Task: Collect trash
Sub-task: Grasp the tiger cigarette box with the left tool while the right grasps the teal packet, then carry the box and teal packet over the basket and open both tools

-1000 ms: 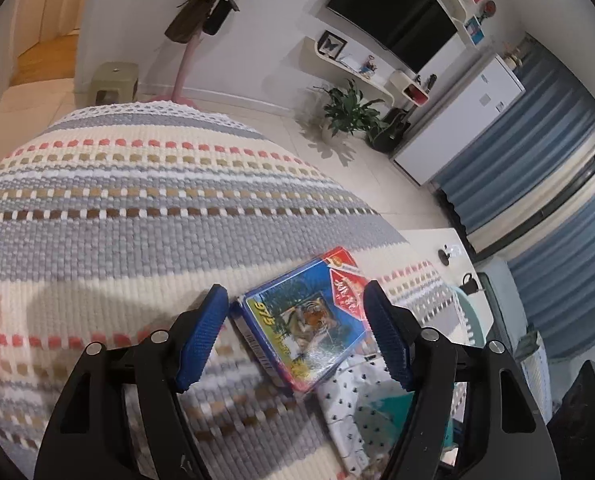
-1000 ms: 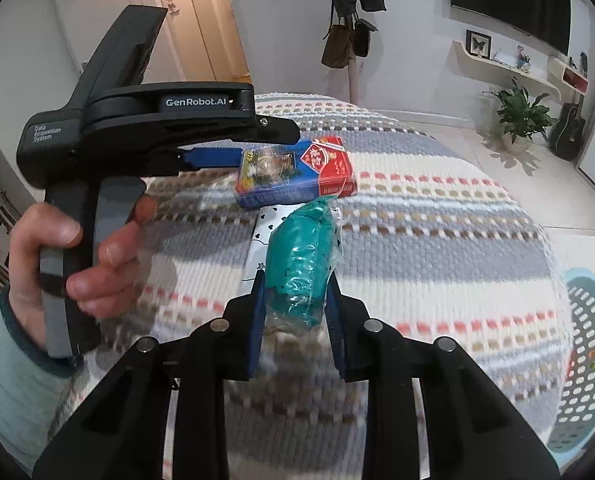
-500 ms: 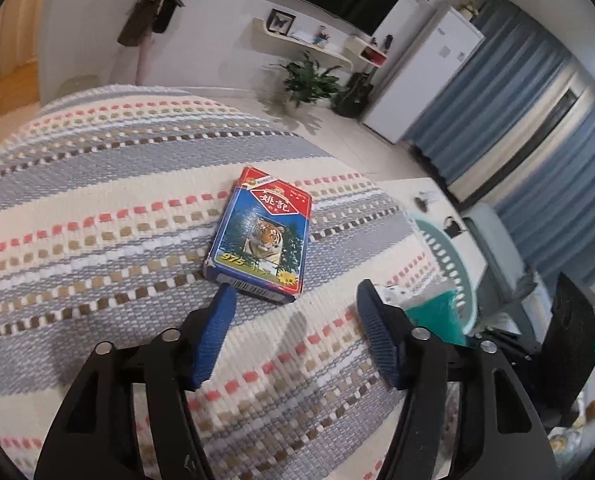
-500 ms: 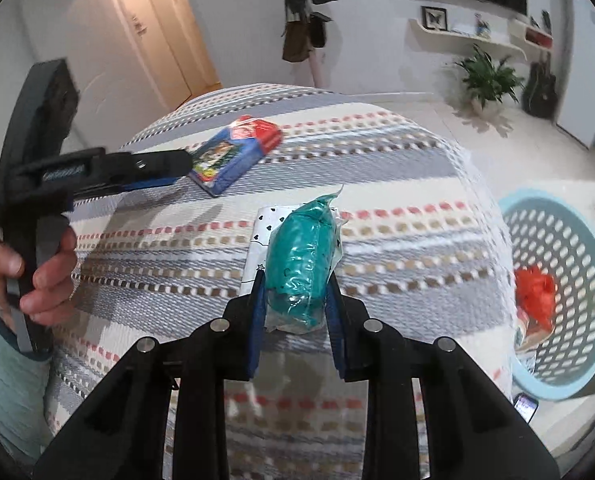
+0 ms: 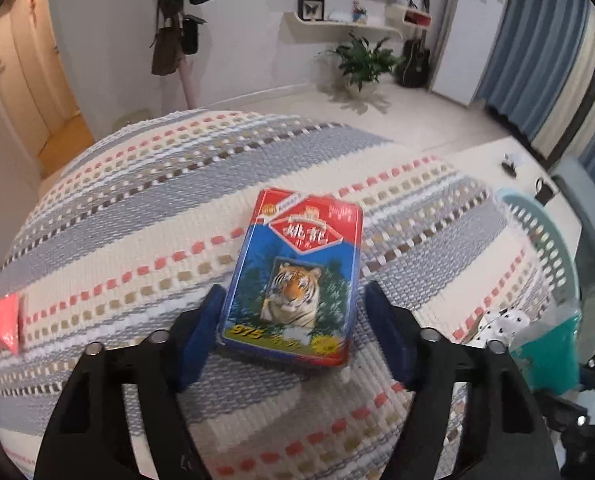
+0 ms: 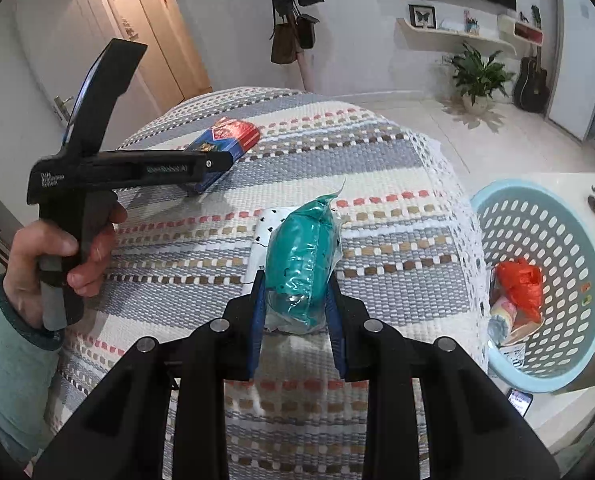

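Observation:
A blue and red card box with a tiger picture [image 5: 297,276] lies on the striped woven cloth [image 5: 145,216]. My left gripper [image 5: 293,292] is open and straddles the box's near end. Its left finger is at the box's edge and a small gap shows at the right finger. In the right wrist view a hand holds that left gripper [image 6: 213,164] over the box [image 6: 233,136]. My right gripper [image 6: 295,280] is shut on a teal plastic packet [image 6: 301,260], held just above the cloth. The packet [image 5: 545,344] also shows at the left view's right edge.
A light blue perforated basket [image 6: 493,200] stands on the floor to the right of the table, with an orange bag [image 6: 517,280] and other scraps inside. A white spotted wrapper [image 6: 269,220] lies under the packet. A pink wrapper [image 5: 1,324] lies at the cloth's left side.
The left gripper has rolled and closed in on the card box, which now sits square between its fingers. The right gripper swung right with the teal packet, and the basket came into view.

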Available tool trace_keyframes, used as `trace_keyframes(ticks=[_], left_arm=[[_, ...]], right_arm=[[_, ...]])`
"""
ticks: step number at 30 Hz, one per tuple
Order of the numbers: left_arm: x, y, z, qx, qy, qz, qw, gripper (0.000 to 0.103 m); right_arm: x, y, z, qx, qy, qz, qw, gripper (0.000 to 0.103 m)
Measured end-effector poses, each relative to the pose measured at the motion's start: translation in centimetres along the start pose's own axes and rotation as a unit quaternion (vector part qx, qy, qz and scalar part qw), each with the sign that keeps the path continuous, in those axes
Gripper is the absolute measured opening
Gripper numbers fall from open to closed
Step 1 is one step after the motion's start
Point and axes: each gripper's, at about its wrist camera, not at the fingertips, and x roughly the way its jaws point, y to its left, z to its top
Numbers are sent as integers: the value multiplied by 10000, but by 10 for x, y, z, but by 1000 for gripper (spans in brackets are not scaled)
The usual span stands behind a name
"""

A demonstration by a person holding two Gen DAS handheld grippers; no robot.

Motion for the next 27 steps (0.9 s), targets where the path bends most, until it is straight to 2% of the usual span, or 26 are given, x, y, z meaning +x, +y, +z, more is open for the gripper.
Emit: trace_keyframes(ticks=[2,3,4,6,12,17,18,19,21,27], left_arm=[[-1,-4,-2,130,-26,168,9998,62],[-2,-5,-2,146,-45,168,9997,62],[-4,-5,-2,114,-84,122,9998,62],[-10,-4,-5,14,-206,74,9998,62],[-37,7,-13,-327,-546,-125,9979,61],[-59,9,-19,-405,-746,-250,9961,62],[-62,11,-21,-430,-774,-296,9956,62],[-62,13,-20,-451,-783,-339,9953,62],[-64,13,-22,-520,-774,-460,9946,62],[-63,9,-28,-488,-749,-507,9947,62]], right_arm=[[3,-7,-1,170,78,129,9997,30],[4,-10,0,233,87,158,9996,35],[4,-15,0,349,95,194,9992,48],[0,-21,-2,474,23,200,9987,61],[-6,-20,2,462,-25,183,9988,61],[-10,1,5,107,-173,-114,9997,61],[-10,4,4,65,-159,-117,9998,60],[-9,6,4,11,-125,-116,9999,53],[-4,9,4,-28,-7,-119,9999,47],[19,2,9,198,251,-185,9993,47]])
